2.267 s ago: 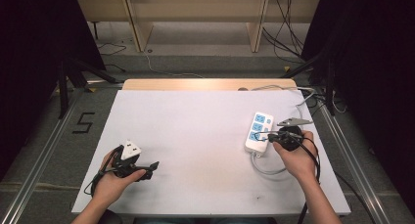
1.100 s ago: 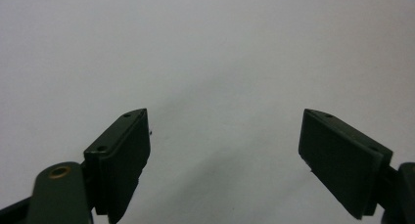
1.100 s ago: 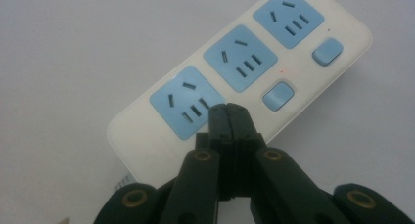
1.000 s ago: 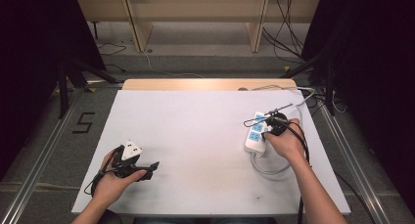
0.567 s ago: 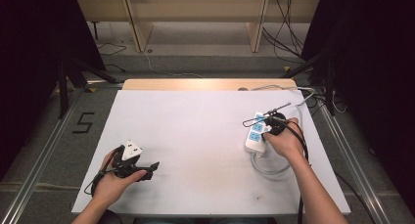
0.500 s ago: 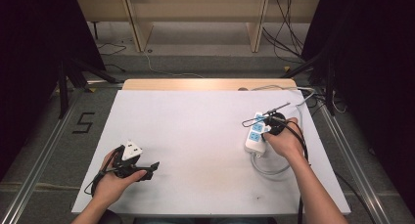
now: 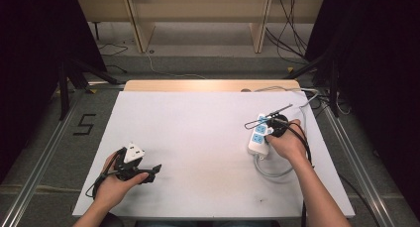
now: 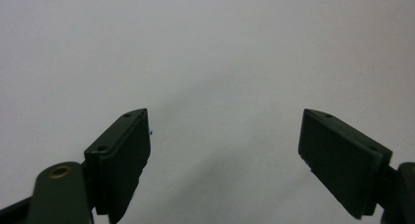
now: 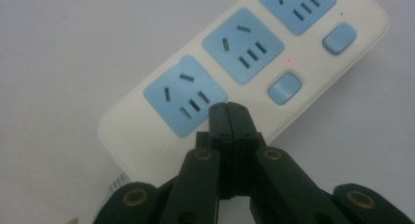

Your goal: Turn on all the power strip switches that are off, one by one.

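Note:
A white power strip (image 7: 256, 143) with three blue sockets lies on the right side of the white table (image 7: 208, 133). In the right gripper view the power strip (image 9: 244, 48) shows blue buttons beside the sockets and a small red light (image 9: 289, 61). My right gripper (image 9: 228, 108) is shut with nothing in it, its tips right at the lower corner of the nearest socket (image 9: 186, 95). From above, the right gripper (image 7: 270, 129) sits over the strip's middle, in the person's hand. My left gripper (image 7: 151, 172) rests low at the front left, and its jaws (image 8: 222, 155) stand wide open over bare table.
The strip's grey cable (image 7: 275, 173) loops toward the table's front right and another run (image 7: 297, 90) leaves over the far right edge. Shelving legs and loose cables stand on the floor beyond the table. A "5" mark (image 7: 85, 124) is on the floor at the left.
The right gripper has moved up and left from beside the strip to over it, then held nearly still for the last second. The left gripper has not moved.

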Action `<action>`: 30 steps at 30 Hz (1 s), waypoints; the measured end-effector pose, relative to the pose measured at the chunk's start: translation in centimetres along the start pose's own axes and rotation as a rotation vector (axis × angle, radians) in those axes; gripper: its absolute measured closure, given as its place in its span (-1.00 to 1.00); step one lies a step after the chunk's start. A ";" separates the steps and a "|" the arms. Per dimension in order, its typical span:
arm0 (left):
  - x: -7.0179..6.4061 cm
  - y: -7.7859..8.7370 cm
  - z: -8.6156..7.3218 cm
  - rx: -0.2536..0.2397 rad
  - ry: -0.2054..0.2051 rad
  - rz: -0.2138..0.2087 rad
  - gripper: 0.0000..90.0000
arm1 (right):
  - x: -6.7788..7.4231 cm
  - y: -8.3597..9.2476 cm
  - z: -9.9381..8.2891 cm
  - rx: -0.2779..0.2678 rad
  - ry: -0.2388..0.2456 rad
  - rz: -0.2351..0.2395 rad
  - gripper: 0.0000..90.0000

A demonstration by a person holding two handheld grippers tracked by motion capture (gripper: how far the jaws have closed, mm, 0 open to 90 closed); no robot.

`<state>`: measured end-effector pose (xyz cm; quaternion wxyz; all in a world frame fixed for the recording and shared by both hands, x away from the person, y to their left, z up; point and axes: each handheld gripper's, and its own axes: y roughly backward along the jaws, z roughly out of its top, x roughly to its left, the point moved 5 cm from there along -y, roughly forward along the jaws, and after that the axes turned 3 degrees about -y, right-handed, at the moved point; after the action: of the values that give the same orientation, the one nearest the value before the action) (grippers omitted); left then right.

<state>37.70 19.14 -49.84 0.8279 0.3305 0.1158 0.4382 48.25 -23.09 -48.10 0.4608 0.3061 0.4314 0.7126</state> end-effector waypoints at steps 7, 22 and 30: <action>0.1 0.0 0.0 -0.005 0.005 0.000 -0.57 | -0.1 0.0 0.2 0.003 -0.007 0.014 1.00; 0.1 0.0 0.0 -0.003 0.004 0.002 -0.56 | -1.3 2.8 3.1 -0.108 -0.043 0.000 1.00; 0.2 0.0 -0.1 0.002 0.005 0.000 -0.56 | -1.7 2.1 3.6 -0.083 -0.048 -0.010 1.00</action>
<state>37.79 19.31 -49.89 0.8271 0.3302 0.1184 0.4391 51.05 -23.95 -44.69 0.4868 0.3017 0.3919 0.7200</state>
